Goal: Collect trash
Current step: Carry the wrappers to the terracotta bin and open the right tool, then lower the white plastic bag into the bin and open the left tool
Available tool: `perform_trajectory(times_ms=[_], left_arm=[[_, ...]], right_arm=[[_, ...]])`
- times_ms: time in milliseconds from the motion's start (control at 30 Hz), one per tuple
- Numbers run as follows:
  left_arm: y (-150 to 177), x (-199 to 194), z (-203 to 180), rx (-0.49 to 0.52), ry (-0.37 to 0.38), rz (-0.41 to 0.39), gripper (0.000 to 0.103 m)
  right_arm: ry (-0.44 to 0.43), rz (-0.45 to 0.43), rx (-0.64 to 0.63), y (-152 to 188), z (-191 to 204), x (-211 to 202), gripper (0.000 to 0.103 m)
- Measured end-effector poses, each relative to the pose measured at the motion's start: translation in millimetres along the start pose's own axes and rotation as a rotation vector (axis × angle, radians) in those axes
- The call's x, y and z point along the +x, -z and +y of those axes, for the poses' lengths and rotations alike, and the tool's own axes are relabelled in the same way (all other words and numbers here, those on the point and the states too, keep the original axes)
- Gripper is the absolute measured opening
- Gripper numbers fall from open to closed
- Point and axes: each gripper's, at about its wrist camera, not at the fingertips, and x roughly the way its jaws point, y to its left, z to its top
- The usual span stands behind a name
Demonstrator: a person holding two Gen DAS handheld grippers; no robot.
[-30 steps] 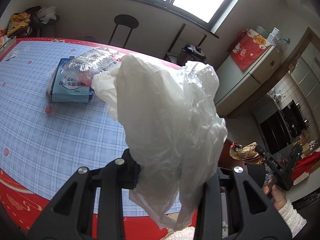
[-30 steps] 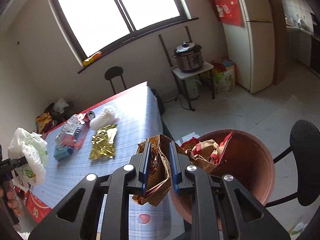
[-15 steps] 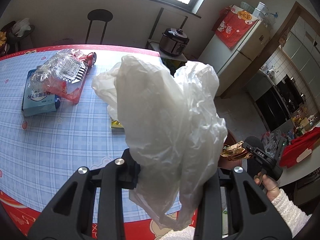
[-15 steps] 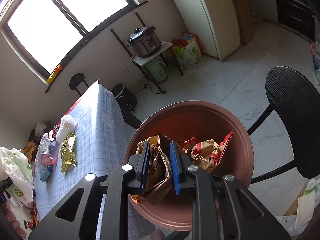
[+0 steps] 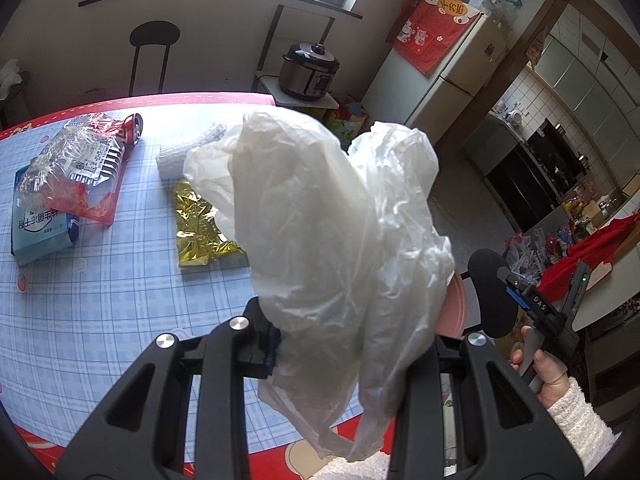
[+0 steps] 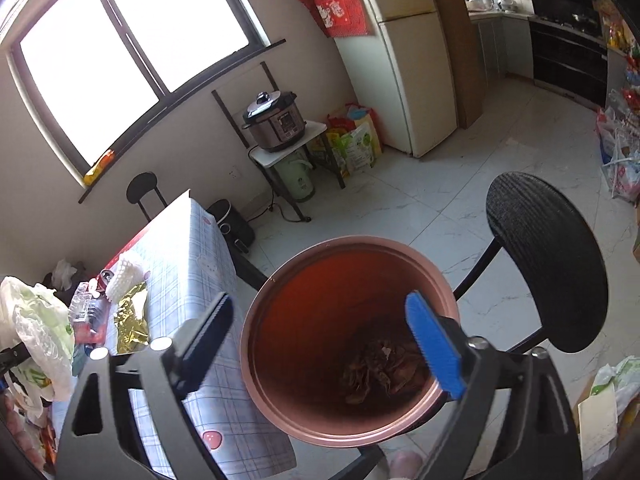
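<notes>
My left gripper (image 5: 332, 344) is shut on a crumpled white plastic bag (image 5: 332, 240), which it holds up above the blue checked table (image 5: 100, 300); the bag hides its right finger. My right gripper (image 6: 320, 312) hangs over the pink round bin (image 6: 280, 280) beside the table, its jaws opening wide with nothing between them. Crumpled brown paper trash (image 6: 384, 368) lies at the bottom of the bin. On the table lie a gold foil wrapper (image 5: 200, 224), a clear plastic package (image 5: 76, 164), a blue tissue pack (image 5: 40, 232), a red can (image 5: 134, 128) and white foam netting (image 5: 180, 152).
A black round stool (image 6: 548, 260) stands right beside the bin. A rice cooker (image 6: 276, 120) sits on a small stand by the wall, next to a fridge (image 6: 400, 60). A black chair (image 5: 154, 40) stands at the table's far edge.
My right gripper swung over the bin, opened, and the brown paper trash fell from it into the bin. My left gripper carried the white bag to the right along the table.
</notes>
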Motion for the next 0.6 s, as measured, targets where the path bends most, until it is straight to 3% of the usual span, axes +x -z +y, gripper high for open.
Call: perform_trajectory(times_ms=[300, 600], left_arm=[[-3.0, 22.7, -21.7, 0.062, 0.05, 0.039, 0.035], [-10.2, 64.2, -89.2, 0.201, 0.139, 0.093, 0.035]], right_arm=[[0.146, -0.067, -0.079, 1.2, 7.0, -47.0, 0.098], [0.202, -0.098, -0.025, 6.6, -16.7, -82.7, 0.098]])
